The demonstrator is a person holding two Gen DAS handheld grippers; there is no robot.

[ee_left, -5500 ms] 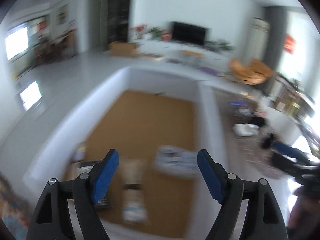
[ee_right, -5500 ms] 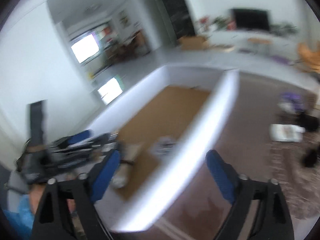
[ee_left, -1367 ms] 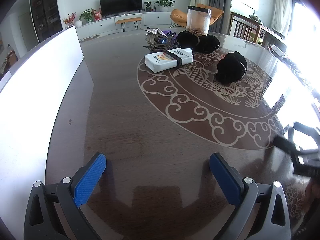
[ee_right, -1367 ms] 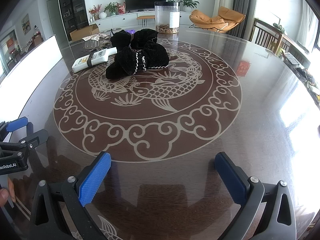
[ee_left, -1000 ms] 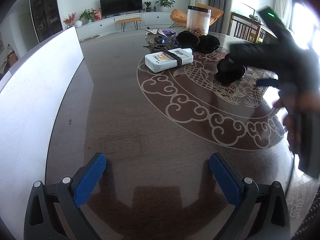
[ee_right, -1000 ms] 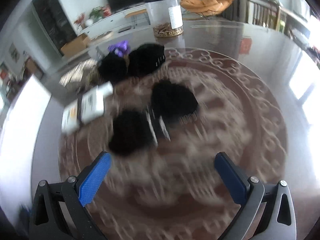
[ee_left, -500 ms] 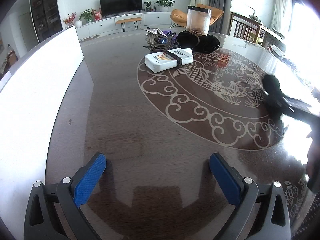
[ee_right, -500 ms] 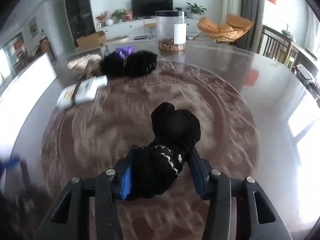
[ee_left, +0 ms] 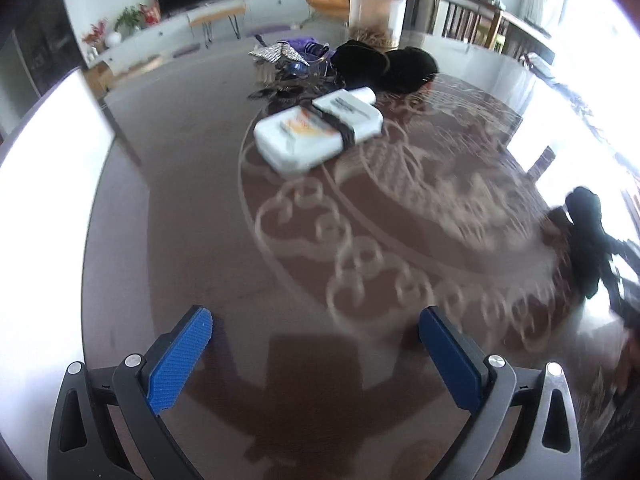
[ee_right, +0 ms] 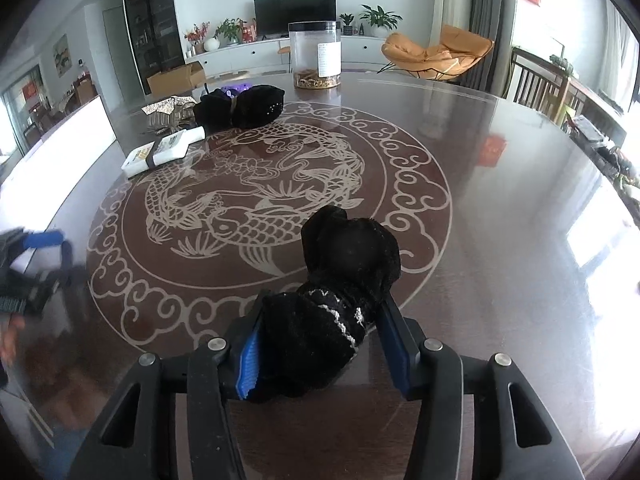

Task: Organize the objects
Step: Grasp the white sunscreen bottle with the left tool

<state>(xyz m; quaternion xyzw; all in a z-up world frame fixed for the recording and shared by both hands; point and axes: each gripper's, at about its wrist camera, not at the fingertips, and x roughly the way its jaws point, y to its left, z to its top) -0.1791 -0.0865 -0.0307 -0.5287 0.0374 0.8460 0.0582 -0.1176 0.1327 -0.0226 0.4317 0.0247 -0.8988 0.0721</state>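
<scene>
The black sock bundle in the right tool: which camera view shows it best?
The right wrist view: the black sock bundle is sharp and central, clamped between the right tool pads. The left wrist view shows it only small and blurred at the right edge.

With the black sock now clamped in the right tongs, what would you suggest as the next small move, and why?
Probably carry the sock left toward the white bin. The right tongs grip it above the table, clear of the other items, and the left tongs are open with nothing in them.

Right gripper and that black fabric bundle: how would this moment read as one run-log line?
right gripper: shut on black fabric bundle | left gripper: open, empty | white packet: on table
</scene>
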